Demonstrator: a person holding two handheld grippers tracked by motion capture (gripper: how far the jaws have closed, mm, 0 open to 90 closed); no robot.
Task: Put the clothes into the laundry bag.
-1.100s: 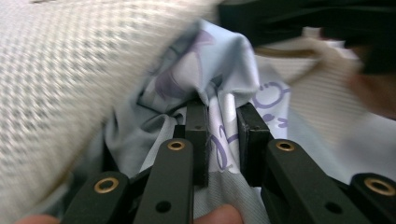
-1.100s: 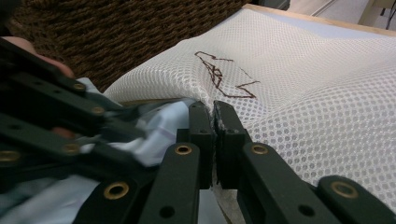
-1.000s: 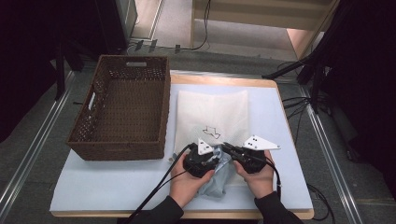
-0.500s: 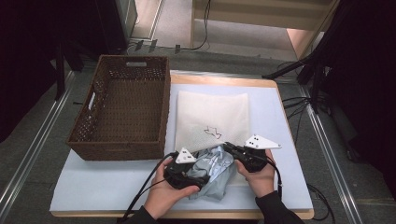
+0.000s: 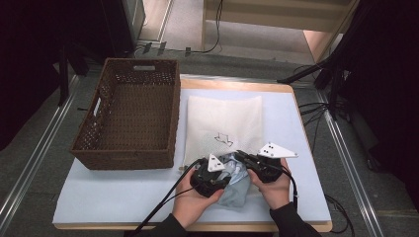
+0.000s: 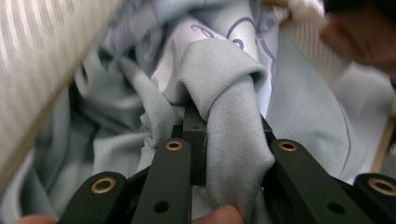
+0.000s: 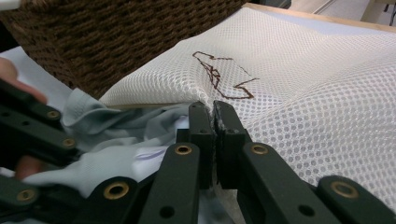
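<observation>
Since half a second ago your left gripper [image 5: 213,178] has swung back in toward the pale blue garment [image 5: 236,183], its jaws just closing; they now pinch a fold of that cloth. It lies bunched at the table's near edge, at the mouth of the white mesh bag [image 5: 225,123]. Your right gripper [image 7: 212,116] is clamped tight on the bag's rim, holding it up. Right of the wicker basket [image 5: 129,116], that thin rim could slip free if you shove hard, collapsing the opening.
</observation>
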